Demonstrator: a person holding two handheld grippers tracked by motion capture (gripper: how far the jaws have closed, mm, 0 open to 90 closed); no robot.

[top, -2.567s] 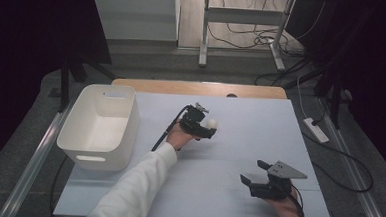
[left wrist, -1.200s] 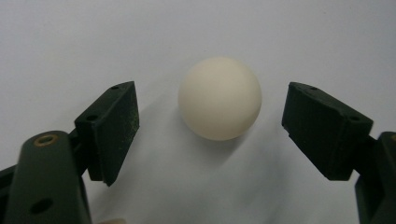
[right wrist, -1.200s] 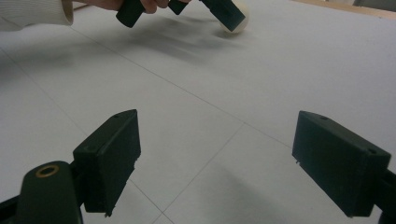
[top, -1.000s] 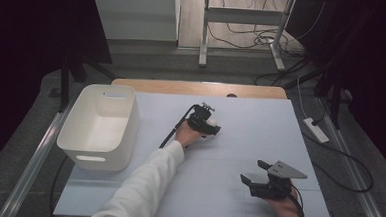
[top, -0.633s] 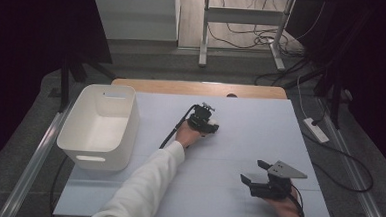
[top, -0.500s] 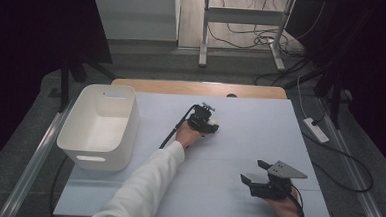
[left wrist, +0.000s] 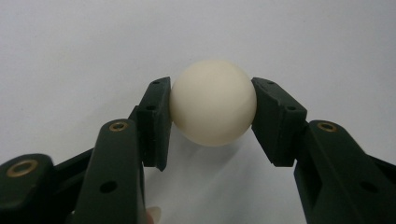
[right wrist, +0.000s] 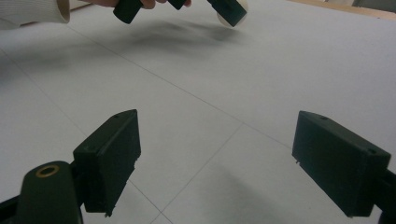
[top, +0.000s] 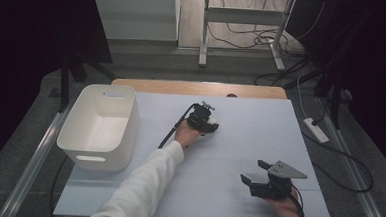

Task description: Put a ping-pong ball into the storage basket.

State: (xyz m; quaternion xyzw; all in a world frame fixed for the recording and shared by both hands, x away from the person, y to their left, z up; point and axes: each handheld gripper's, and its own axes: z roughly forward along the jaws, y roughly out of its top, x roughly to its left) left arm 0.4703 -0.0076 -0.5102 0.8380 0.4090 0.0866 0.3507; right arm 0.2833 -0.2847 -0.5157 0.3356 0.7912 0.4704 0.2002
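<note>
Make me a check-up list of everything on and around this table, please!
Surface: pale table top, bare between the items, with a wooden strip along its far edge.
Job's things: cream ball, low over the table's middle; white bin near the left edge, nothing seen inside.
Clutter: nothing seen.
Grippers: left gripper has both pads pressed on the ball's sides; right gripper has jaws wide apart with nothing between them, near the table's front right.
Cables: a black cable trails from the left gripper; a white power strip and a dark cord lie off the right edge.
Surroundings: grey floor, metal frame legs and loose wires beyond the table, dark curtains either side.
</note>
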